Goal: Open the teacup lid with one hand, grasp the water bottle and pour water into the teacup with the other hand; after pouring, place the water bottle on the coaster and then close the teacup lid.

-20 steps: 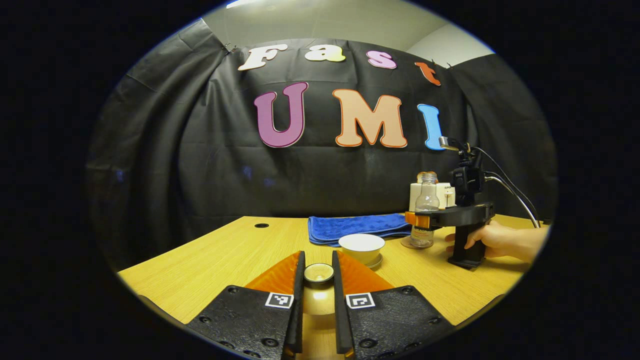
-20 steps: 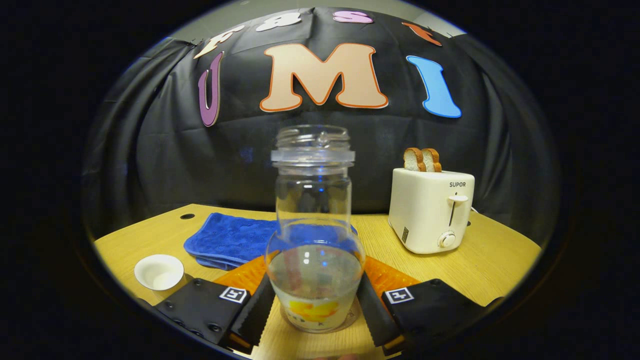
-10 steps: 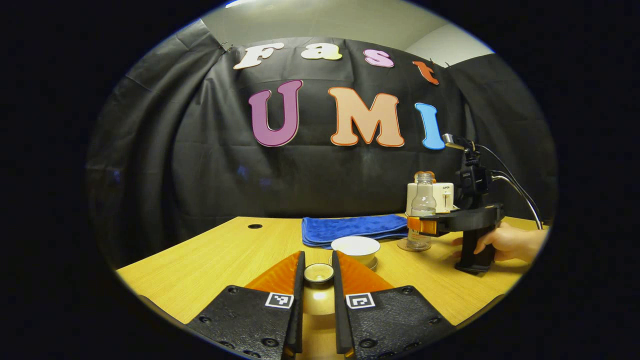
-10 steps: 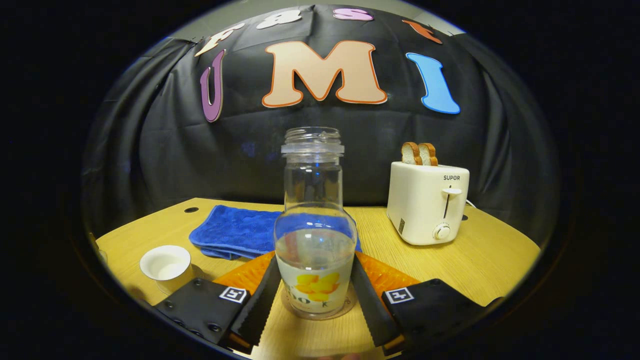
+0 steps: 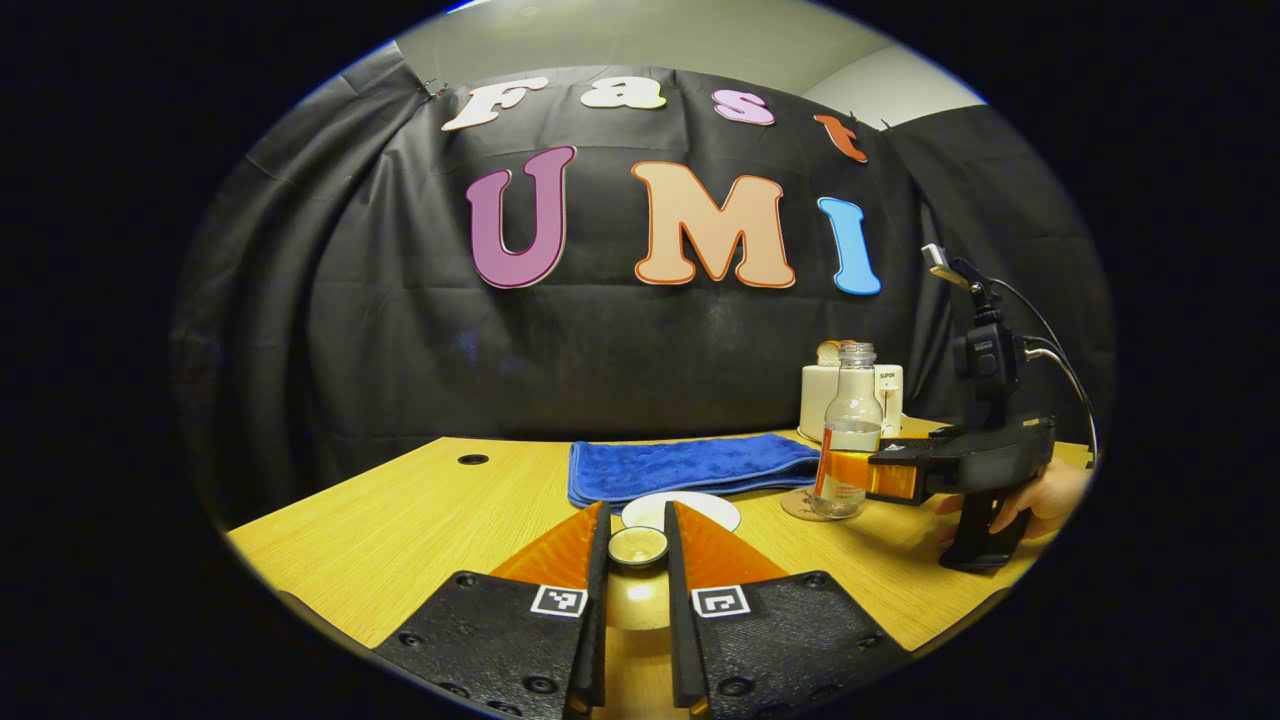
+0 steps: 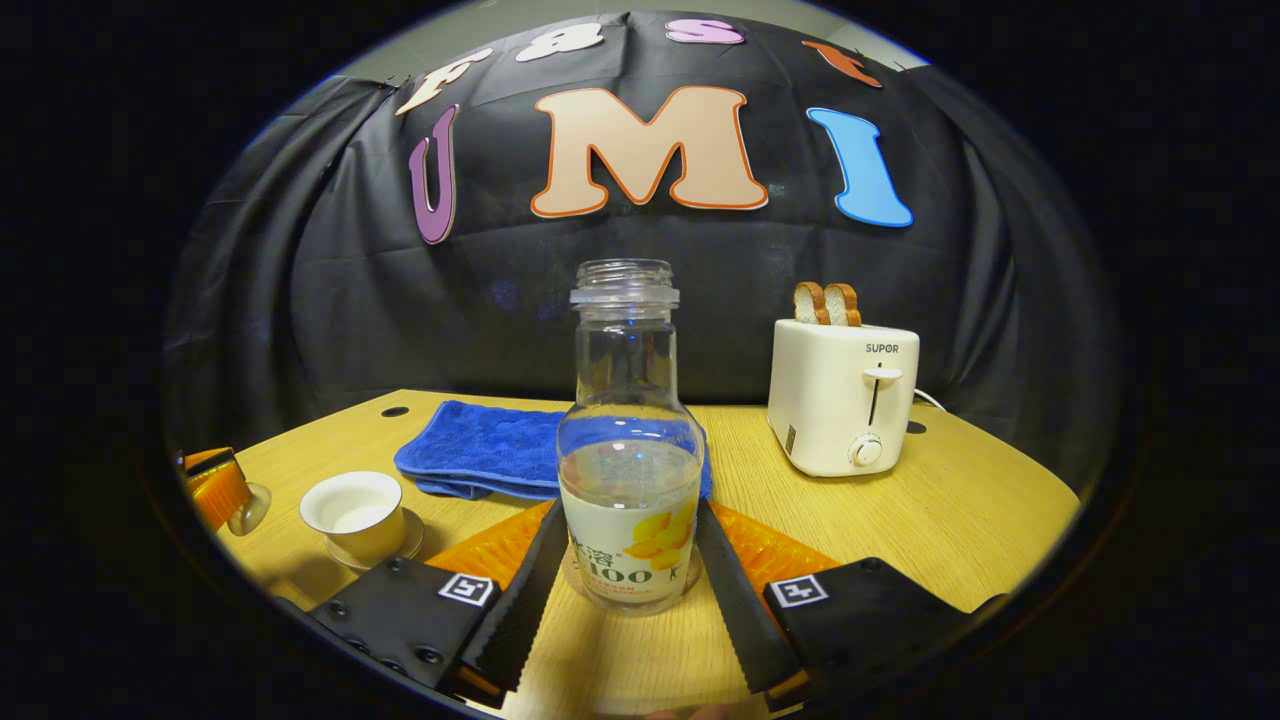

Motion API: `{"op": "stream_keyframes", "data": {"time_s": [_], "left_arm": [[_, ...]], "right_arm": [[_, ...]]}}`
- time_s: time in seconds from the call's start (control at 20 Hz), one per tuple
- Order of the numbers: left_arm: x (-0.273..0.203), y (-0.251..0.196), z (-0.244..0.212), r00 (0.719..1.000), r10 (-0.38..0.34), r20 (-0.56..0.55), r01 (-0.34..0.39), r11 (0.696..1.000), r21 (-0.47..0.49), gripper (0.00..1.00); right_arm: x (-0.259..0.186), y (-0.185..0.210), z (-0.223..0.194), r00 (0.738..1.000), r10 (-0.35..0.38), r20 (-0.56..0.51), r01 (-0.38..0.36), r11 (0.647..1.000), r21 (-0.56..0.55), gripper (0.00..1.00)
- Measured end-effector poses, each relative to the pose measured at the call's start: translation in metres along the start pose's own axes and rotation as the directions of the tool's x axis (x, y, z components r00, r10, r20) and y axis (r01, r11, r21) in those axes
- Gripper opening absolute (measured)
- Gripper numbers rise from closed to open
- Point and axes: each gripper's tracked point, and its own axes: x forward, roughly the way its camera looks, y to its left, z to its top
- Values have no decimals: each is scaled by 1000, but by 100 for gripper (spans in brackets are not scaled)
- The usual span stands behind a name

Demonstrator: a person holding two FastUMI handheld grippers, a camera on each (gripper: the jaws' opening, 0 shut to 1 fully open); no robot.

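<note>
While the left tool [image 5: 636, 560] stayed clamped on the teacup lid [image 5: 638, 546] above the open teacup [image 6: 358, 515], the right tool [image 6: 628, 590] stood parted around the water bottle [image 6: 628, 480] on its coaster [image 5: 797, 505]; toaster [image 6: 842, 395] and blue towel [image 6: 480, 460] lay behind on the desk [image 6: 950, 510]

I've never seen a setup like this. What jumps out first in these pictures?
Front and centre in the right gripper view stands a clear water bottle, uncapped and partly full, between the right gripper fingers. Behind it on the right sits a white toaster with two bread slices. In the left gripper view, the left gripper pinches the small teacup lid above the teacup.
</note>
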Motion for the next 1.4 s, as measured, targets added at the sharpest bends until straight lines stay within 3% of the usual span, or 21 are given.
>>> {"op": "stream_keyframes", "data": {"time_s": [0.05,0.15,0.35,0.45,0.5,0.55,0.65,0.7,0.75,0.8,0.95,1.0,1.1,1.15,1.4], "left_arm": [[4,-1,0,1000,-5,0,5,1000,2,23],[8,-3,0,1000,-5,-1,5,1000,2,23],[14,-6,1,1000,-15,0,15,1000,2,23],[20,-9,1,1000,-26,1,26,1000,4,23],[23,-9,0,1000,-28,-5,28,1000,10,23],[25,-10,-1,999,-34,-12,35,999,20,23],[32,-12,-3,999,-46,-28,47,998,51,23],[35,-10,-3,999,-44,-32,46,997,66,23],[38,-9,-5,998,-43,-38,46,996,81,23],[43,-10,-6,998,-45,-47,49,994,100,23],[56,-13,-12,995,-52,-83,63,988,138,23],[60,-15,-13,994,-54,-93,67,987,148,23],[67,-18,-14,993,-58,-104,75,984,164,23],[71,-20,-16,992,-60,-108,79,982,174,23],[87,-24,-22,988,-62,-141,88,979,186,23]], "right_arm": [[-1,0,1,1000,-2,2,2,1000,0,89],[-2,0,1,1000,-2,4,2,1000,-1,79],[-11,-1,-5,1000,12,-20,-13,1000,-5,79],[-20,-1,-6,999,25,-21,-25,1000,-8,89],[-27,-2,-8,999,35,-25,-35,999,-10,79],[-33,-2,-10,999,46,-30,-46,999,-12,89],[-49,-4,-13,997,68,-34,-69,997,-21,79],[-56,-7,-15,996,78,-35,-78,997,-21,79],[-66,-8,-16,995,93,-35,-93,995,-23,89],[-71,-10,-16,995,99,-32,-99,995,-26,79],[-86,-18,-18,994,109,-21,-110,994,-23,89],[-89,-20,-18,994,111,-20,-111,994,-23,84],[-96,-23,-19,993,116,-22,-116,993,-21,89],[-98,-24,-21,993,120,-22,-120,993,-21,84],[-112,-28,-22,991,132,-13,-132,991,-22,84]]}}
